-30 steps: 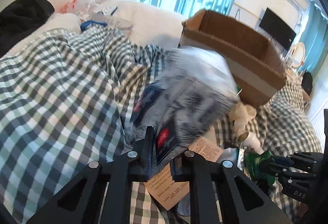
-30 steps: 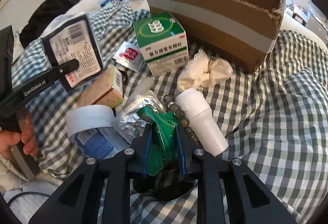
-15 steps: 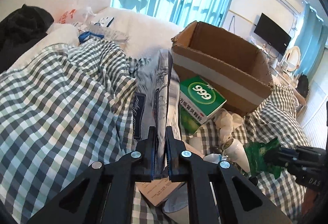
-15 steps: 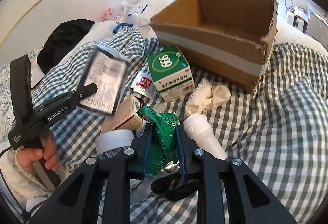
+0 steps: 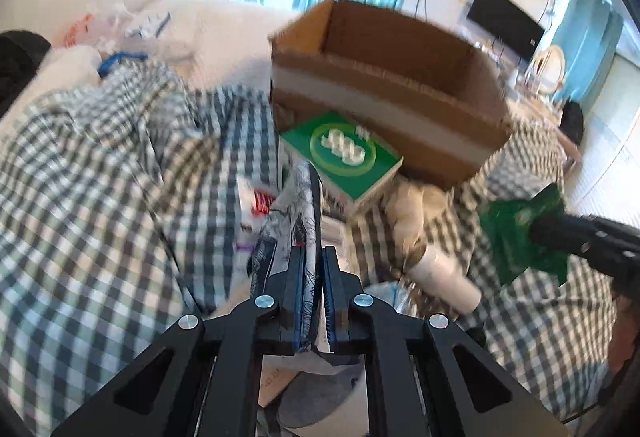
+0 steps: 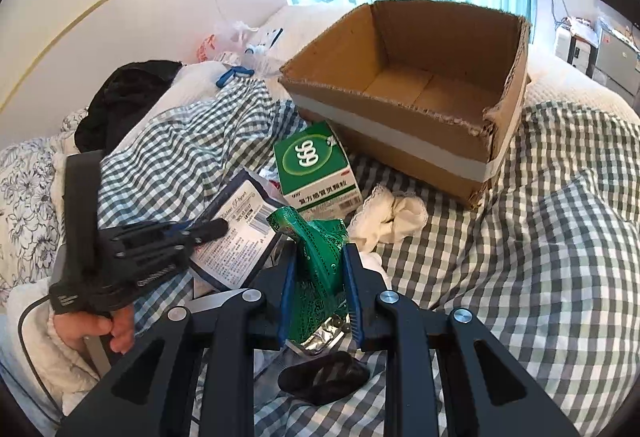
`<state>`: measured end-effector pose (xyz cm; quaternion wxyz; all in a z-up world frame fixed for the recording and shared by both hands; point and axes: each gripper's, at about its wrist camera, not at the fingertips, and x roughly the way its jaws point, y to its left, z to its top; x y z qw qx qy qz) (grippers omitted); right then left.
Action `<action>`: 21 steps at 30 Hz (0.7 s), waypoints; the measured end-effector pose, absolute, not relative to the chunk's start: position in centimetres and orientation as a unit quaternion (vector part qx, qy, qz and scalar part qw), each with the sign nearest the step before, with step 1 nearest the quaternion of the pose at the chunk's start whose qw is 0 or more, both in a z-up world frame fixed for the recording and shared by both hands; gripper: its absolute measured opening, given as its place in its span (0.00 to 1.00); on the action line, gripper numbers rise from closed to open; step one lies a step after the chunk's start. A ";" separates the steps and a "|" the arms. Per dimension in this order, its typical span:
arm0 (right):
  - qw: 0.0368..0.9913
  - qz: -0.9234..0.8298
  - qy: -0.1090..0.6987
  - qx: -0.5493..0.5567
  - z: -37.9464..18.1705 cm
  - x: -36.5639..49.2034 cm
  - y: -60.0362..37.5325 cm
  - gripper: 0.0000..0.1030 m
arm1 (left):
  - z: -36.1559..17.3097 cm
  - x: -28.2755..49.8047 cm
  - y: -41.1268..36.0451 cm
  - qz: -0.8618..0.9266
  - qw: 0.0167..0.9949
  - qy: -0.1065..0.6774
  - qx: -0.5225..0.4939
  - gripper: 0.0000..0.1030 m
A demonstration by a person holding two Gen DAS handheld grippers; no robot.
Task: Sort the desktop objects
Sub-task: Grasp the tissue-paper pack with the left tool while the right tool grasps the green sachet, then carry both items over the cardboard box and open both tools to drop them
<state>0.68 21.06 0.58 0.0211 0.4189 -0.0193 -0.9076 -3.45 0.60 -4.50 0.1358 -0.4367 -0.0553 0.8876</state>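
Note:
My left gripper (image 5: 314, 257) is shut on a flat printed packet (image 5: 306, 221), which stands edge-on between the pads. The right wrist view shows the packet's (image 6: 236, 237) barcode label and the left gripper (image 6: 216, 227) held by a hand. My right gripper (image 6: 320, 257) is shut on a crumpled green foil wrapper (image 6: 316, 265), lifted off the bedding. That wrapper (image 5: 516, 233) also shows at the right of the left wrist view. An open, empty cardboard box (image 6: 420, 85) sits beyond both grippers on the checked blanket (image 6: 540, 237).
A green medicine carton (image 6: 312, 165) lies against the box's front. Beside it are a bunched white cloth (image 6: 392, 217), a white tube (image 5: 444, 273) and a dark item (image 6: 324, 381) under the right gripper. Black clothing (image 6: 124, 97) and plastic bags (image 6: 236, 41) sit far left.
The packet has turned from face-on to edge-on in the left gripper, which moved toward the box. The right gripper rose with the green wrapper, so the box's inside now shows.

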 end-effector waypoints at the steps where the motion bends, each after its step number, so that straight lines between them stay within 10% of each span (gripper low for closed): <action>1: 0.021 -0.907 -0.019 0.420 0.5 0.7 21.1 0.21 | -5.1 -3.7 0.8 0.882 0.135 -0.054 -0.448 0.09; 21: 0.021 -0.921 0.019 0.389 3.7 0.5 20.4 0.21 | 1.4 -4.1 1.8 0.907 0.184 -0.078 -0.371 0.07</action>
